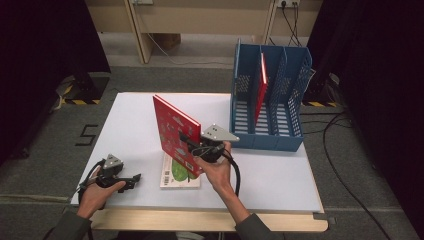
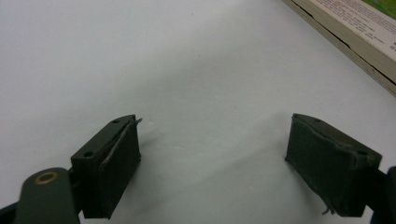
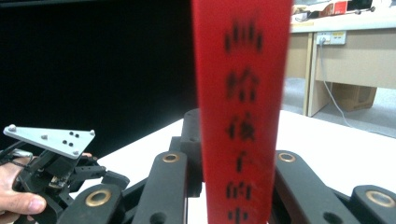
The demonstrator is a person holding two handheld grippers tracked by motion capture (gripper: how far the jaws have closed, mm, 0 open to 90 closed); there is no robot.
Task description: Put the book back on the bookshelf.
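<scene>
- From the high view, my right gripper holds a red book upright above the white table, its jaws clamped on the book's edge; the book stands near the table's centre, tilted a little.
- My right gripper view adds what the high view cannot: the red spine rises straight between my 2 jaws, close to the lens, with dark printed characters running down it, blurred.
- That same view shows my left gripper at 8 o'clock, with its grey plate on top and my fingers round it.
- The high view puts my left gripper low at 7 o'clock on the table, resting on the surface.
- My left gripper view shows its 2 pads standing wide apart with bare white table between them, gripping nothing.
- At 1 o'clock in that view lies the edge of a second book, flat on the table; the high view shows this book just under the red one.
- A blue file rack stands at 2 o'clock on the table, with another red book upright in 1 of its compartments.
- Around the table: grey carpet, black curtains at 9 and 3 o'clock, a wooden desk at 12 o'clock, cables trailing on the floor at 3 o'clock.
</scene>
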